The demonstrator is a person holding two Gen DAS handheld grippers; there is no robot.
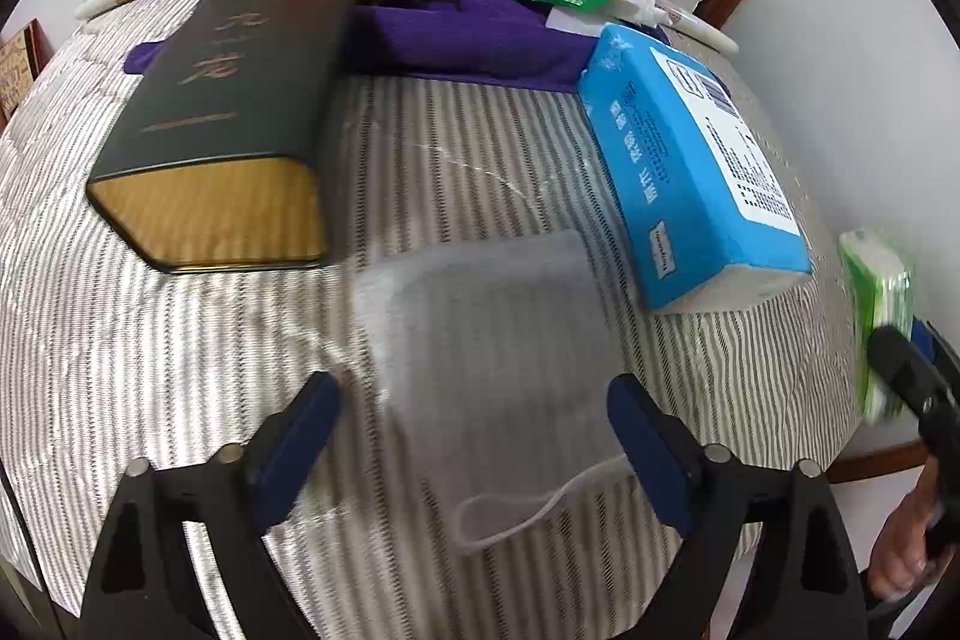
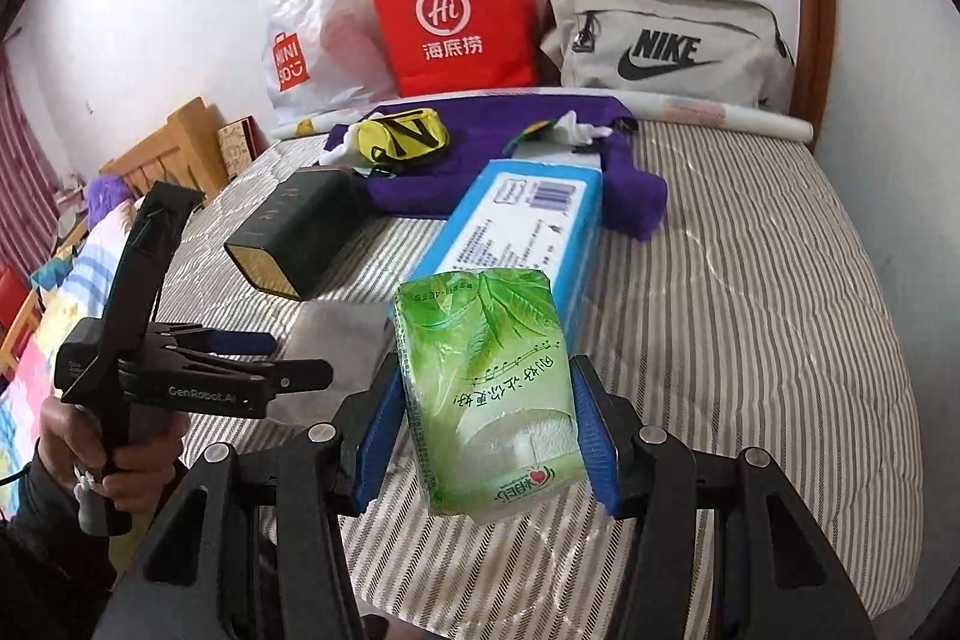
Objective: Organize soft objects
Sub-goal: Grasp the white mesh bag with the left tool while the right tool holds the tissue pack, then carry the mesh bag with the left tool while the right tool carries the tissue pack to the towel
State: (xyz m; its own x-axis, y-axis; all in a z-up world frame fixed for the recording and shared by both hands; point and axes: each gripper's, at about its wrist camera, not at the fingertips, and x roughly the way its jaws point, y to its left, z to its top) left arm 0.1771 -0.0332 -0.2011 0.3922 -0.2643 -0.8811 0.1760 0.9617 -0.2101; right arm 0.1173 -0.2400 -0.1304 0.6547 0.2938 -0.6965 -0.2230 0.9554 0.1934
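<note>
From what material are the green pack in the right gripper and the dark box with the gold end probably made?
Green tissue pack: thin glossy plastic film around soft paper; it shines, wrinkles, and white folded sheets show through a clear patch. Dark box: rigid, perhaps metal or coated card; smooth dark faces, sharp straight edges, a gold end that reflects light. Which of these, the look leaves open.

Your two tongs, the left tongs (image 1: 474, 424) and the right tongs (image 2: 486, 436), share black angular frames, silver round screws and ribbed blue pads, with white "GenRobot.AI" lettering on the left pair, and you wear a dark sleeve (image 2: 36, 538).
</note>
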